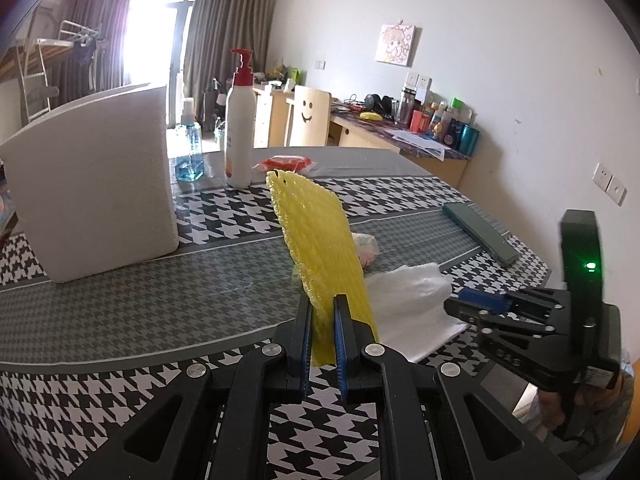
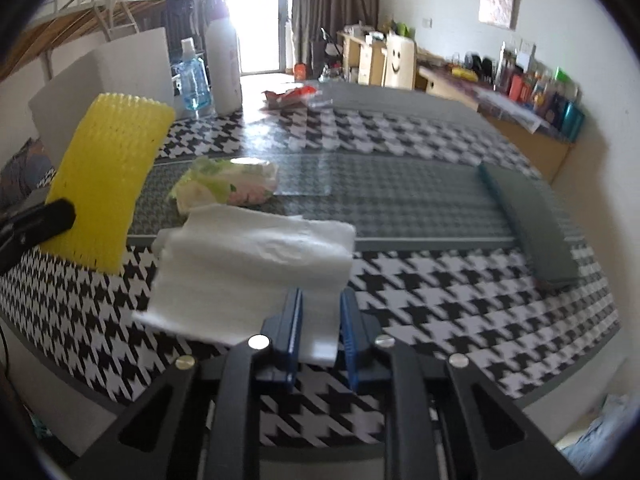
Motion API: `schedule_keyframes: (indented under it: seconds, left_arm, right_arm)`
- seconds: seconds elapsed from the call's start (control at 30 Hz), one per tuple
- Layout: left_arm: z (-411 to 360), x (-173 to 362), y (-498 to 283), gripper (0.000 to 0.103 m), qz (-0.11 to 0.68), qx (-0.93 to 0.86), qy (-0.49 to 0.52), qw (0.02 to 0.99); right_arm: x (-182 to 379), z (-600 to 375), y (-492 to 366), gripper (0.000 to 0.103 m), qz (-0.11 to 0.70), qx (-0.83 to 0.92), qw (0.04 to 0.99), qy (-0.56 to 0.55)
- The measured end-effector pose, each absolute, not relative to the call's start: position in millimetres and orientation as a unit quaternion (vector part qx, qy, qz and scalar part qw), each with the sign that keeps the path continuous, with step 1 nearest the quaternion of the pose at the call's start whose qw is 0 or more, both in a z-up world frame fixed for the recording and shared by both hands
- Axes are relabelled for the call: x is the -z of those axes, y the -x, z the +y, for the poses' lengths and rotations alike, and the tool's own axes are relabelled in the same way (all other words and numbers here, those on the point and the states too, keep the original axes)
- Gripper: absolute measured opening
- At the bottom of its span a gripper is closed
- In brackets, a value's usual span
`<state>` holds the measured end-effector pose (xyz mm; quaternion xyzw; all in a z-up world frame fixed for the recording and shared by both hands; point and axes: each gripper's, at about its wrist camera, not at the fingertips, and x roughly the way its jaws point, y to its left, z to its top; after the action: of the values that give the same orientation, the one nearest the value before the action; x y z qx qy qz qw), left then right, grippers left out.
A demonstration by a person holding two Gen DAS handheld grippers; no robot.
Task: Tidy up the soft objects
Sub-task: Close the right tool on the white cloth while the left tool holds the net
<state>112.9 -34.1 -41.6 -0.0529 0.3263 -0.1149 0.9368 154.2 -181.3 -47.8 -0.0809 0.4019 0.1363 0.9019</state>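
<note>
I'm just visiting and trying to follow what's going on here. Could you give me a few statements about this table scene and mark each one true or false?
1. The left gripper is clamped on the yellow foam net. True.
2. The white foam sheet lies between the right gripper's fingers. True.
3. The pump bottle has a blue top. False: its top is red.
4. The dark green case lies on top of the white foam sheet. False: it lies apart, on the houndstooth tablecloth.
5. The white box stands beside the pump bottle. True.
</note>
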Motion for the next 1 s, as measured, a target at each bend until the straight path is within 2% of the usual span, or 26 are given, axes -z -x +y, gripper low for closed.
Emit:
schedule_keyframes:
  seconds: [0.07, 0.13, 0.17, 0.2, 0.5, 1.0]
  left_arm:
    - [-32.7, 41.1, -111.4, 0.011, 0.325, 0.113, 0.053, 0.937]
    - [-31.4, 40.8, -110.6, 0.011, 0.324, 0.111, 0.054, 0.938]
    - [-31.0, 40.7, -110.2, 0.011, 0.324, 0.109, 0.054, 0.938]
    - [-30.2, 40.4, -109.7, 0.011, 0.324, 0.106, 0.055, 0.939]
    - [-23.9, 39.8, -110.4, 0.011, 0.328, 0.098, 0.066, 0.937]
    - [-18.0, 37.5, -106.8, 0.011, 0.324, 0.109, 0.07, 0.937]
  right_arm:
    - [43.2, -183.0, -149.0, 0.028, 0.395, -0.151, 0.902, 0.087]
    - [39.6, -179.8, -142.8, 0.045, 0.382, -0.158, 0.904, 0.107]
    - [37.6, -177.5, -139.4, 0.06, 0.372, -0.158, 0.907, 0.117]
    - [36.4, -176.1, -136.3, 0.067, 0.363, -0.16, 0.91, 0.124]
    - [39.3, -152.2, -115.9, 0.067, 0.337, -0.244, 0.892, 0.178]
    - [59.8, -139.3, -146.6, 0.067, 0.376, -0.274, 0.868, 0.172]
